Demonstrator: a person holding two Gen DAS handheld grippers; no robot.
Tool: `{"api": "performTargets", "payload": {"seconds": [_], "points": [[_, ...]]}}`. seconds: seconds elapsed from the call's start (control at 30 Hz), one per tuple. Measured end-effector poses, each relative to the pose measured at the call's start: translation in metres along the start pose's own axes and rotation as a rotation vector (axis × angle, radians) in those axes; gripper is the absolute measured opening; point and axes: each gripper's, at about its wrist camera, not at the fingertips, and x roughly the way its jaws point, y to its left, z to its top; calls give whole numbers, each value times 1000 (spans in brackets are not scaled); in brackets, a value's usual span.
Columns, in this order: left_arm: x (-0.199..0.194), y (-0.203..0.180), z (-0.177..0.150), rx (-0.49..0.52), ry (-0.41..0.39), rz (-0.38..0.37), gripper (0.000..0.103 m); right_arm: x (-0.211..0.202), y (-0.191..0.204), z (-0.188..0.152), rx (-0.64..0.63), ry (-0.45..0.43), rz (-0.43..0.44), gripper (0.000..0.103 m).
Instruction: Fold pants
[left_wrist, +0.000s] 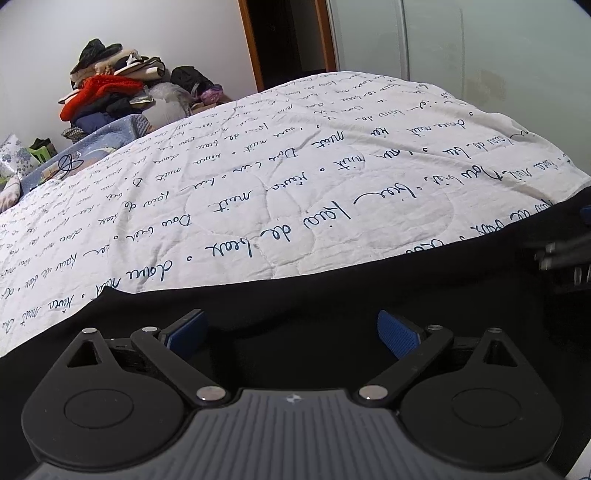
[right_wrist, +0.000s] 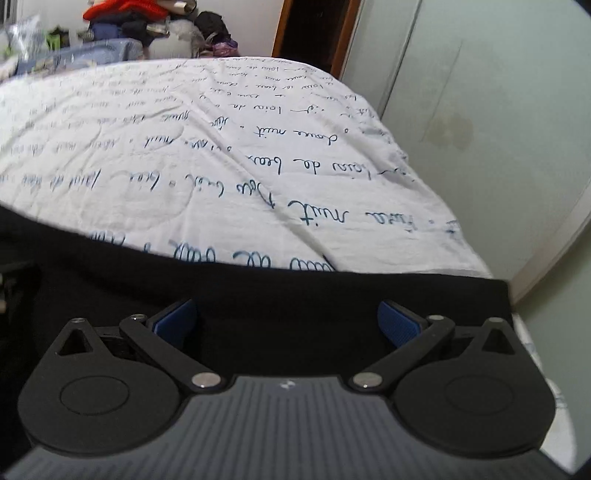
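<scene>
Left wrist view: my left gripper (left_wrist: 291, 332) sat low over the black pants (left_wrist: 332, 295), jaws spread wide with nothing between the blue pads (left_wrist: 400, 332). The pants lay flat along the near edge of the bed, on the white quilt (left_wrist: 258, 184) printed with script. Part of the other tool showed at the far right edge, over the same dark cloth. Beyond the bed, a heap of clothes (left_wrist: 110, 88) was stacked against the wall; I could not tell what held it.

Right wrist view: my right gripper (right_wrist: 288, 321) also stood with jaws wide apart, empty, over the pants, whose square corner (right_wrist: 498, 291) ended near the bed's right side. A pale wardrobe door (right_wrist: 480, 110) stood to the right.

Handling judgement: the fabric looked soft, light and limp, not slippery; it should drape and sag when lifted, so each jaw ought to pinch the far hem or a corner, through all layers, and both tools should lift together.

Containers: none identifiable in either view.
</scene>
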Motion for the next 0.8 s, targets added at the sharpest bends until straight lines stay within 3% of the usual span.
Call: {"api": "performTargets", "payload": {"seconds": [0.07, 0.17, 0.3, 0.43, 0.53, 0.67, 0.77, 0.8], "points": [[0, 0, 0, 6, -3, 2, 100, 1, -9, 2, 62, -10, 14, 103], [0, 0, 1, -2, -2, 0, 100, -11, -12, -1, 91, -40, -68, 103], [-5, -4, 3, -29, -14, -35, 100, -26, -7, -8, 25, -51, -25, 103], [-5, -21, 9, -36, 6, -58, 100, -7, 0, -7, -38, -10, -19, 103], [-15, -34, 13, -38, -36, -123, 100, -6, -19, -1, 44, 0, 23, 103], [-11, -56, 19, -26, -12, -189, 100, -26, -41, -6, -2, -44, -82, 103], [5, -74, 22, -21, 8, -182, 101, -14, -62, -10, -22, 20, -115, 103], [10, -79, 22, -9, -5, -160, 102, -7, -70, -10, 0, 27, -88, 103]]}}
